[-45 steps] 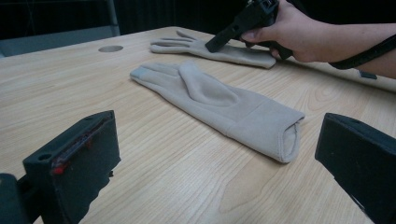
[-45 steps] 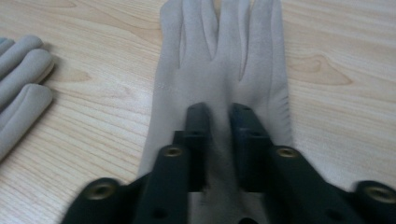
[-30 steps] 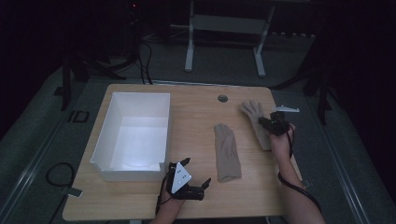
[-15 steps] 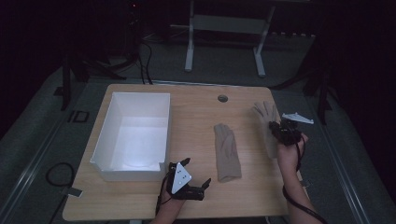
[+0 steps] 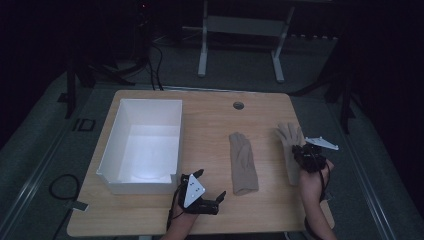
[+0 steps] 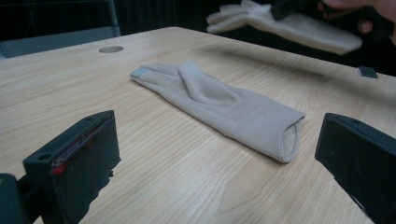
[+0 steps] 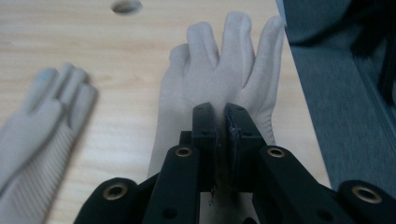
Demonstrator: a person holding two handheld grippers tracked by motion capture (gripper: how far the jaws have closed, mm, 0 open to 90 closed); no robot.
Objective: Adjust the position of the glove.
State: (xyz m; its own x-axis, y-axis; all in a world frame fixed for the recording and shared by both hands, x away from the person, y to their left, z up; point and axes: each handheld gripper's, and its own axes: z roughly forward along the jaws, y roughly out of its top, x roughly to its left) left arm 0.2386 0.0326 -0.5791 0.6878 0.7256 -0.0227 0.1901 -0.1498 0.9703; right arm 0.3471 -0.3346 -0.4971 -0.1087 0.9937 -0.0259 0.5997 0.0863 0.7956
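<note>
Right gripper (image 7: 221, 122) pinches a beige glove (image 7: 219, 74)
Left gripper (image 6: 219, 163) sits wide apart near the other glove (image 6: 219, 105) on the table (image 6: 154, 177)

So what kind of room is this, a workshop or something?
Probably a lab or recording studio, not a home: a lit wooden table in a dark room, cables on the grey floor, metal stand legs behind.
</note>
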